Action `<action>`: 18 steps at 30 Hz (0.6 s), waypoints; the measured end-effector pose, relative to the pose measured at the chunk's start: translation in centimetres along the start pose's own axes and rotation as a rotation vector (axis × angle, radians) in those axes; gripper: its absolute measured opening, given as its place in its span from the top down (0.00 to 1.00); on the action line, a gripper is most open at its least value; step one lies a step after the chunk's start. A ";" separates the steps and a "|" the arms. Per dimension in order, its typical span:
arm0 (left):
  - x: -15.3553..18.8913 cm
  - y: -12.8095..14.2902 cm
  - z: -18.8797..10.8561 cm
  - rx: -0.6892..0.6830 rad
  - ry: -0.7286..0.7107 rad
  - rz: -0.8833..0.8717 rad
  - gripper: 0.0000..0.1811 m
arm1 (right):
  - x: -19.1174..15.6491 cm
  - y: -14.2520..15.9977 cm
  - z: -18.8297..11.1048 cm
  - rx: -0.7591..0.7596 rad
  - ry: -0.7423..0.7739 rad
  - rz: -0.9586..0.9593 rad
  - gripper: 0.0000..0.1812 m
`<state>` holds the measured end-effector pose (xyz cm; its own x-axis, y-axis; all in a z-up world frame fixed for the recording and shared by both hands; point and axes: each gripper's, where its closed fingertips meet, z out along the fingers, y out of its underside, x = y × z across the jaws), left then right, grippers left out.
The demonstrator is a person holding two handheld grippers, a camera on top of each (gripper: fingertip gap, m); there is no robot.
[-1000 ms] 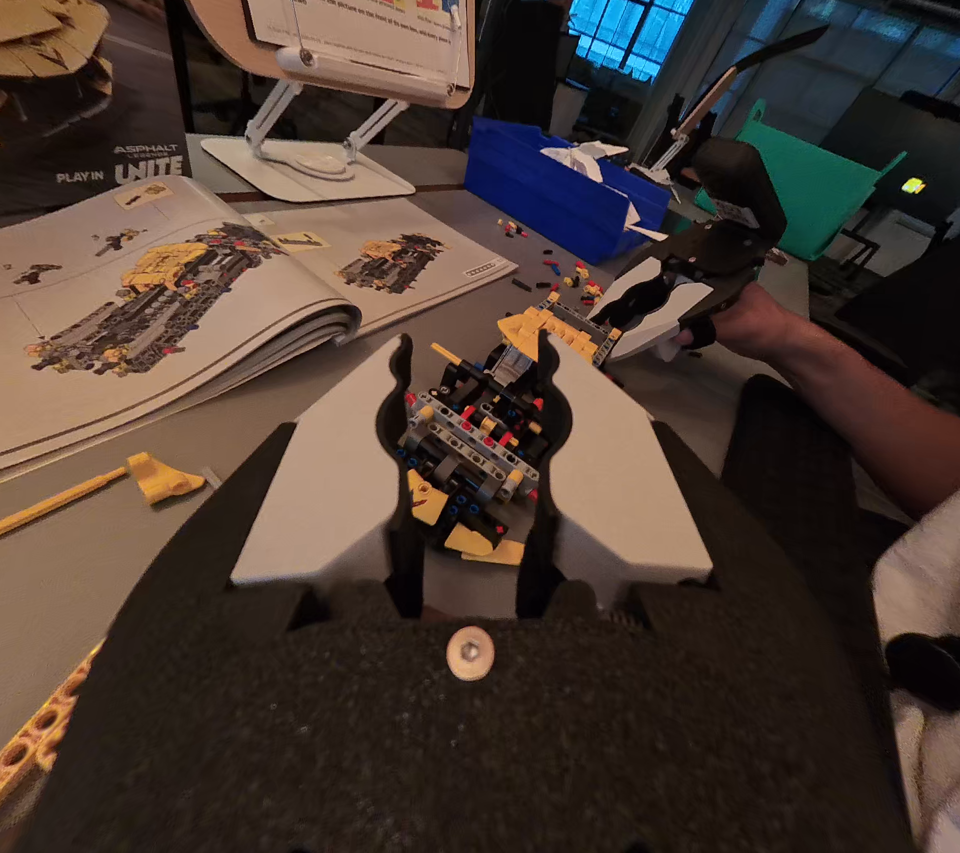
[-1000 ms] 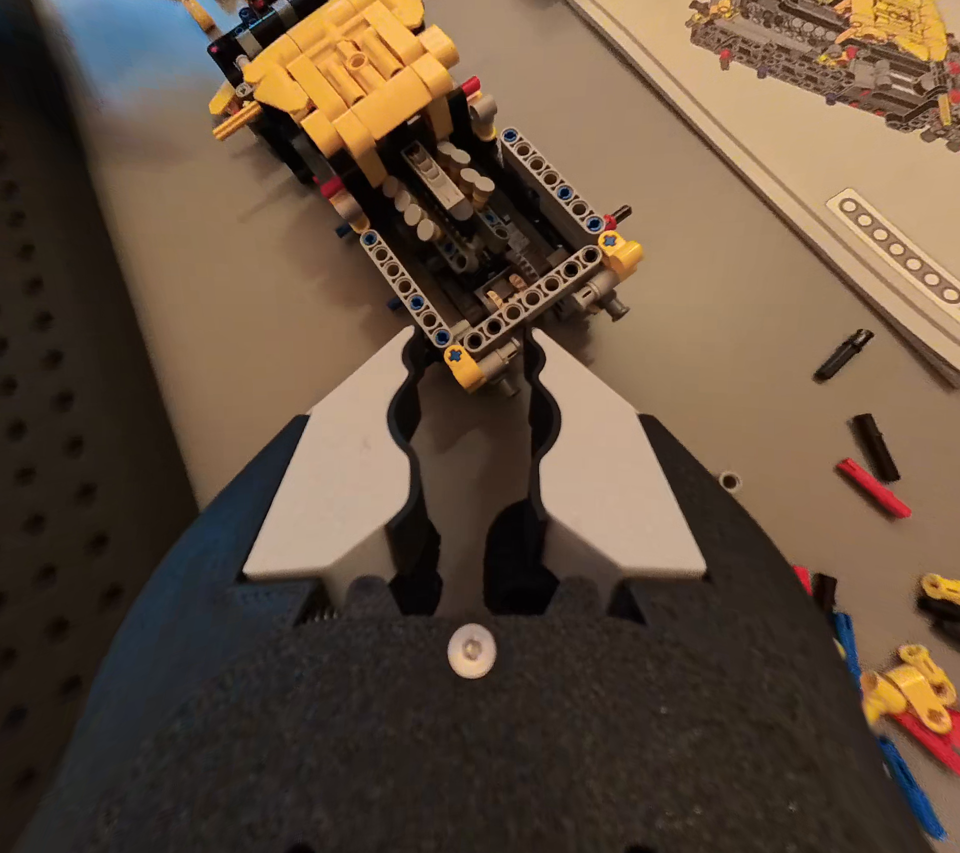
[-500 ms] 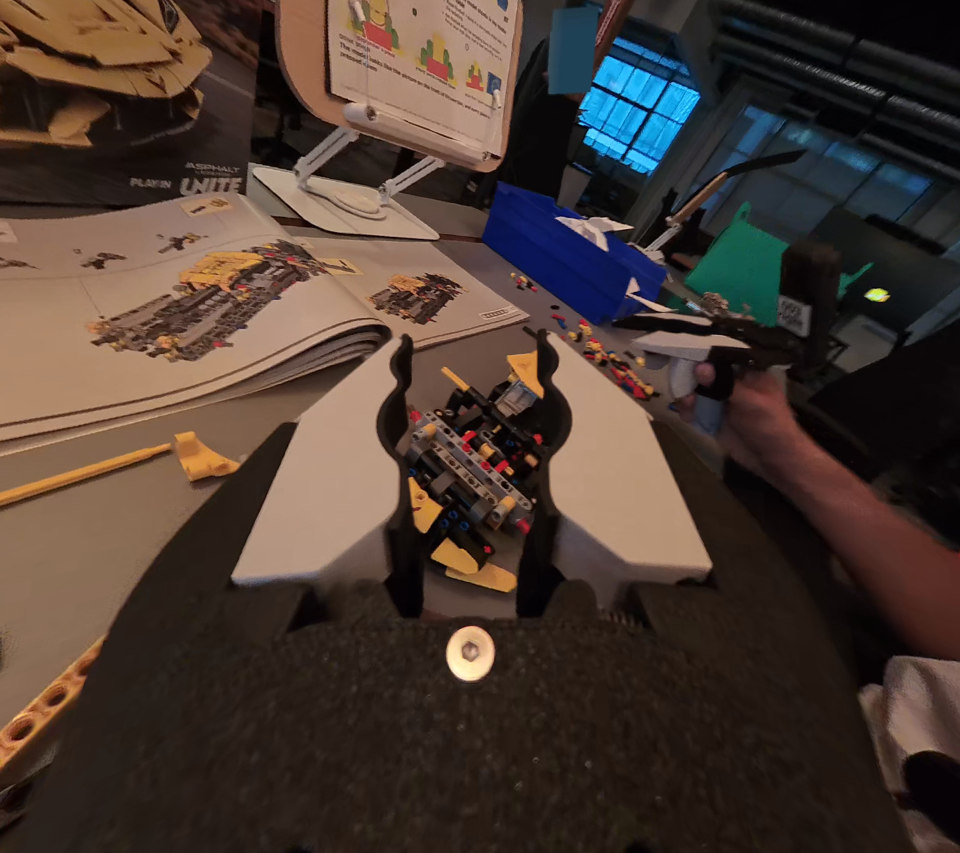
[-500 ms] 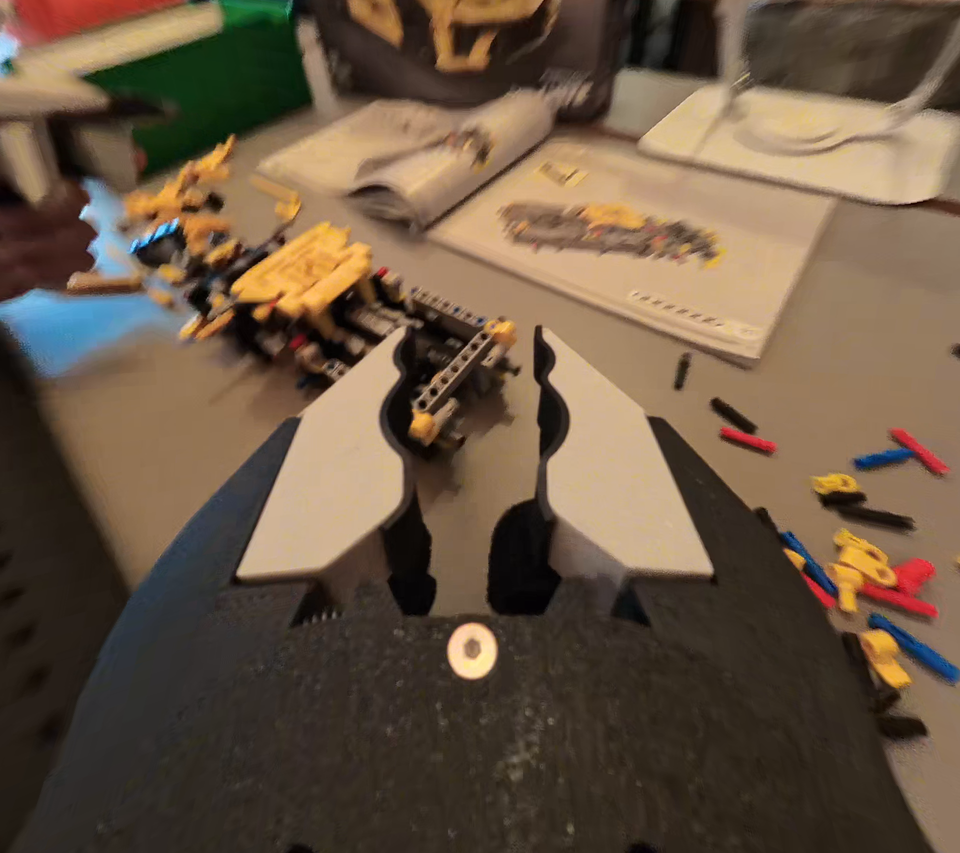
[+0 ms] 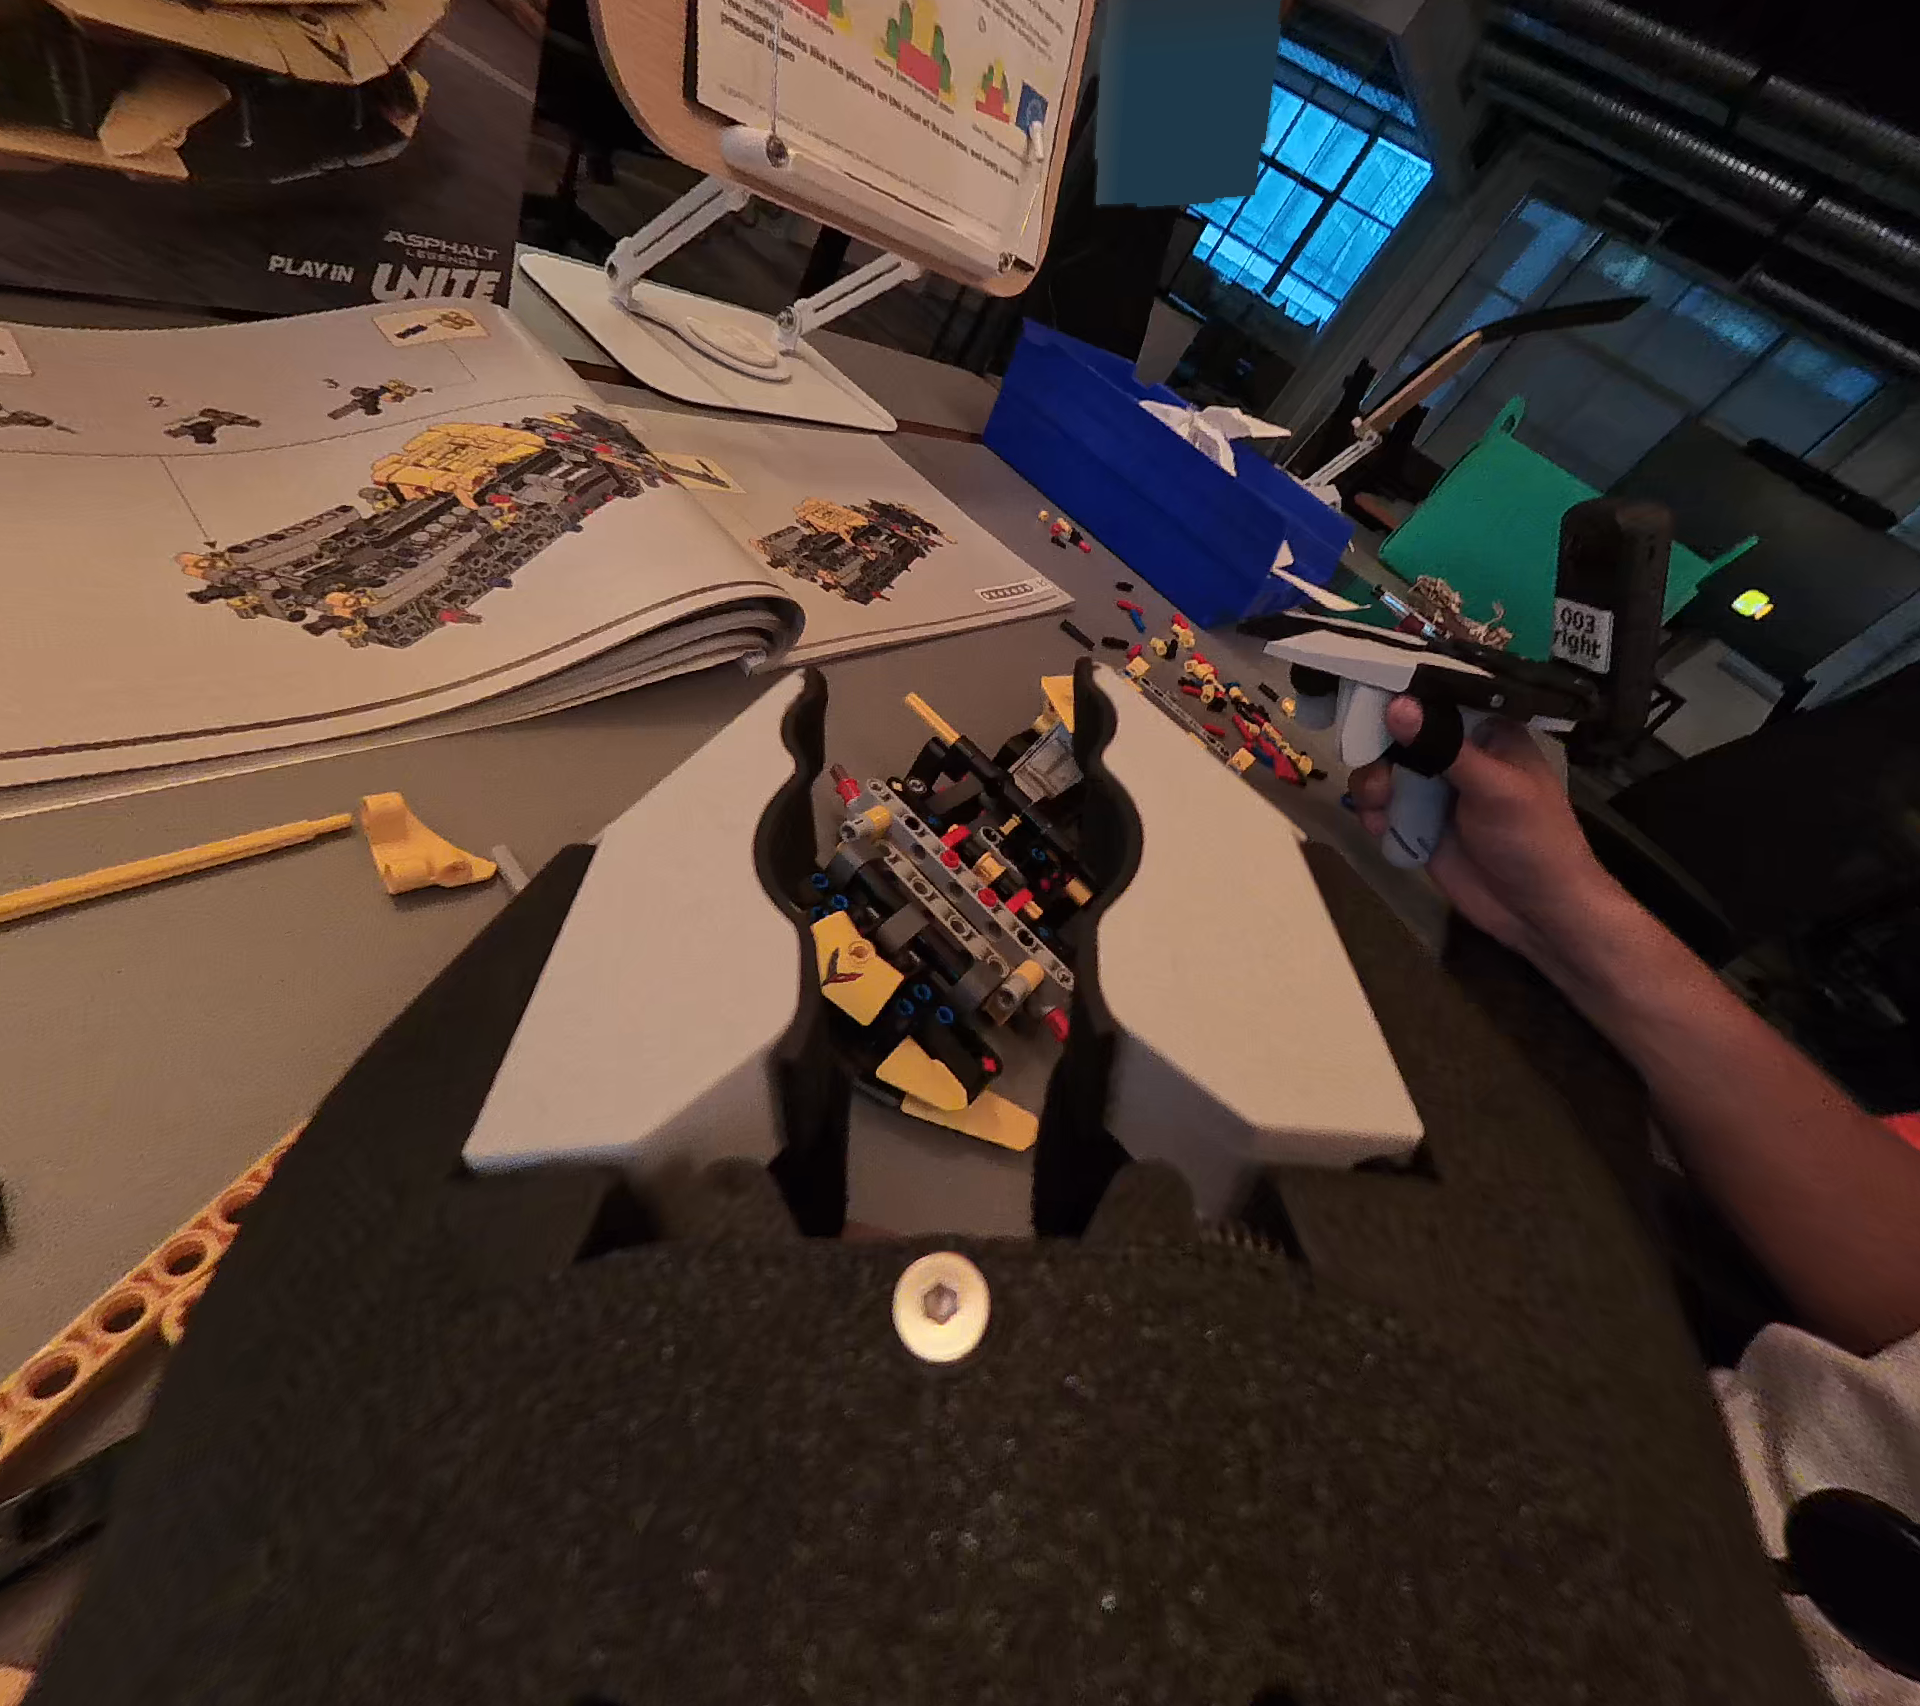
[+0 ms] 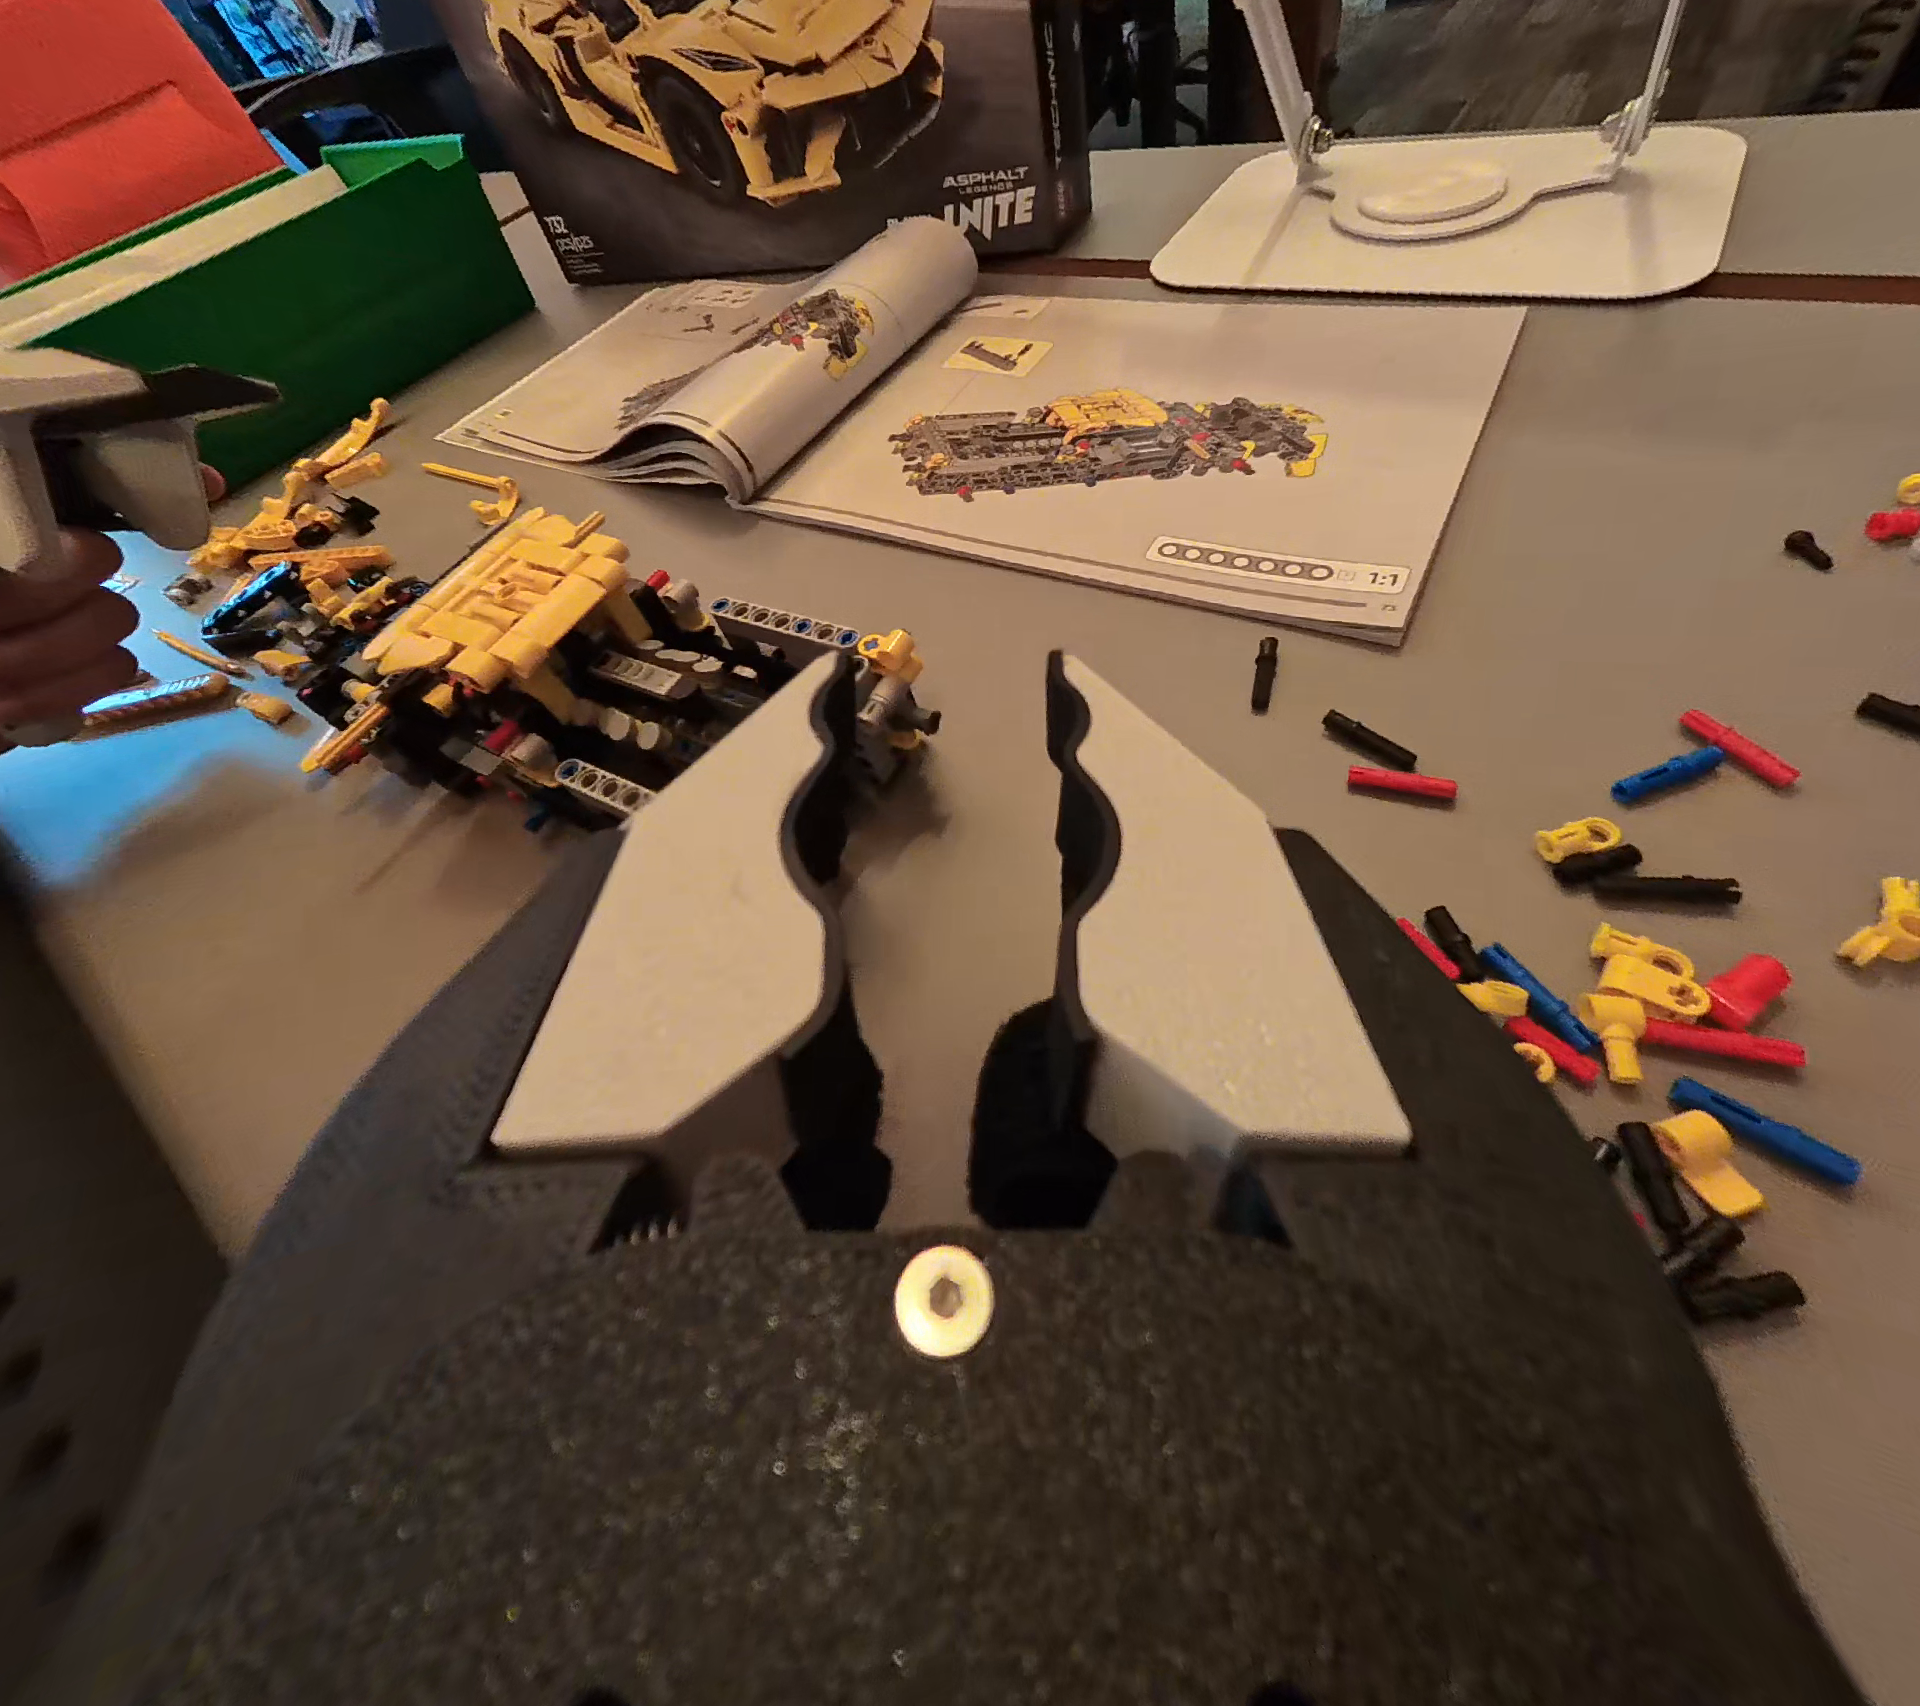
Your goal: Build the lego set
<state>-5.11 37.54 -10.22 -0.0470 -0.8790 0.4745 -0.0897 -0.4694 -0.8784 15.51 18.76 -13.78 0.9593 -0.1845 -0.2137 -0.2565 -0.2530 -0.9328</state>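
Hovering my left gripper, jaws spread, astride the half-built yellow-and-black lego car chassis; its long axis runs straight ahead, and my right gripper, jaws also spread, hangs farther off.

dim workshop | blue-lit grid windows | ceiling ducts | grey table

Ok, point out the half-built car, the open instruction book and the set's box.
half-built car (image 6: pixel 520 617): right wrist view, on its yellow engine block.
instruction book (image 6: pixel 1195 493): right wrist view, on the flat right-hand page.
box (image 6: pixel 727 46): right wrist view, on the pictured yellow car on its front.
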 end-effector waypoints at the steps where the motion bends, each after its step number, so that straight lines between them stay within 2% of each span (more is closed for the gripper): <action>1: 0.0 -0.1 -0.1 0.009 0.003 -0.009 0.74 | 0.0 0.1 0.0 -0.005 0.000 0.002 0.81; 18: 0.4 0.2 0.3 -0.007 0.012 0.004 0.74 | -0.4 0.3 0.1 -0.011 -0.033 0.025 0.84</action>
<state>-4.89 37.06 -10.23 -0.0595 -0.8796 0.4720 -0.0967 -0.4655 -0.8797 15.02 18.84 -14.00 0.9558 -0.1597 -0.2470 -0.2820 -0.2594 -0.9237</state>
